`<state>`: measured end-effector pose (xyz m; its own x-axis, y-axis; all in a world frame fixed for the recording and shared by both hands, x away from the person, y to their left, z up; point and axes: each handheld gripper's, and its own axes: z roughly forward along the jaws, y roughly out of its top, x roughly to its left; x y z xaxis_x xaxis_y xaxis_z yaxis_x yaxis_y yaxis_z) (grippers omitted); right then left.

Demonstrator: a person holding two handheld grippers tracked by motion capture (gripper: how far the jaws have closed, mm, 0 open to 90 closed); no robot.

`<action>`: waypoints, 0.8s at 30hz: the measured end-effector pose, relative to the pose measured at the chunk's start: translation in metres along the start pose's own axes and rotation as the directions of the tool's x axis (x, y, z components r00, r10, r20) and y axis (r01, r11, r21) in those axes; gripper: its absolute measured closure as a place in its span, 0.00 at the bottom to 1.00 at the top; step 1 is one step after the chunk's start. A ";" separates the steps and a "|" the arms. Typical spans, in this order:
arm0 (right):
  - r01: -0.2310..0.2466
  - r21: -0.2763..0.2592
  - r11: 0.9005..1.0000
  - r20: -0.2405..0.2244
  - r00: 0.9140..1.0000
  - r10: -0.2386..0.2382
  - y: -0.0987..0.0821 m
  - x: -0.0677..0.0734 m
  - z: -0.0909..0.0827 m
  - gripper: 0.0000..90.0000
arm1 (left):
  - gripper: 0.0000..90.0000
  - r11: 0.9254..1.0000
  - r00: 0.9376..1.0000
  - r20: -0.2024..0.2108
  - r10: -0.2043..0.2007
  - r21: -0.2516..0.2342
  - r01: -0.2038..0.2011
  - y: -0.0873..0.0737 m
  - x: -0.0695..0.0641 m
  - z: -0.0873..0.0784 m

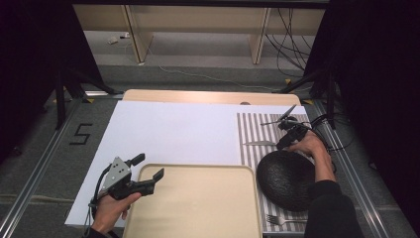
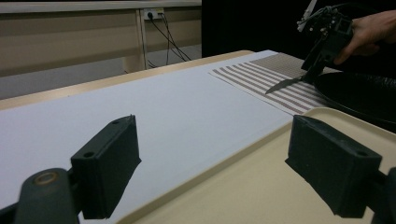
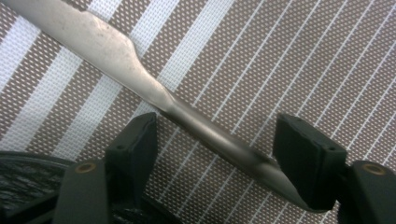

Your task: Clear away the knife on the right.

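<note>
Knife (image 3: 140,70) lies on striped placemat (image 3: 280,60), black plate (image 1: 286,179) just beside.

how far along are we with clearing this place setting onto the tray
Nothing looks done yet: the beige tray carries nothing. In hand: the right claw straddles the knife handle on the striped placemat, its jaws still apart around it, not yet clamped. The left claw waits open at the tray's corner. Still on the placemat: the knife, the black plate and the fork.

Grey floor (image 1: 44,163), wooden bench legs (image 1: 136,32), black curtains (image 1: 29,59)
</note>
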<state>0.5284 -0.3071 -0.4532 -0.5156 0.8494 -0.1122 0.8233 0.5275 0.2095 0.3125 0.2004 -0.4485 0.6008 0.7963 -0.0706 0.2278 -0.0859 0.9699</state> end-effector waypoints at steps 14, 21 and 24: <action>-0.016 -0.001 1.000 -0.059 0.998 0.016 -0.001 -0.004 0.001 0.47 | 0.18 1.000 1.000 0.001 0.001 0.006 -0.001 -0.001 -0.002 0.001; 0.004 0.016 1.000 -0.070 0.998 -0.003 0.000 0.000 -0.001 0.59 | 0.18 1.000 1.000 -0.001 0.003 0.006 -0.003 -0.001 -0.002 0.000; -0.010 0.020 1.000 -0.073 0.997 0.012 0.000 0.001 -0.002 0.63 | 0.18 1.000 1.000 -0.001 0.003 0.005 -0.003 -0.001 -0.002 0.000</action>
<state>0.5273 -0.3058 -0.4516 -0.5220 0.8521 -0.0382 0.8331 0.5190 0.1915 0.3115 0.1991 -0.4489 0.6010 0.7964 -0.0677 0.2300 -0.0913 0.9689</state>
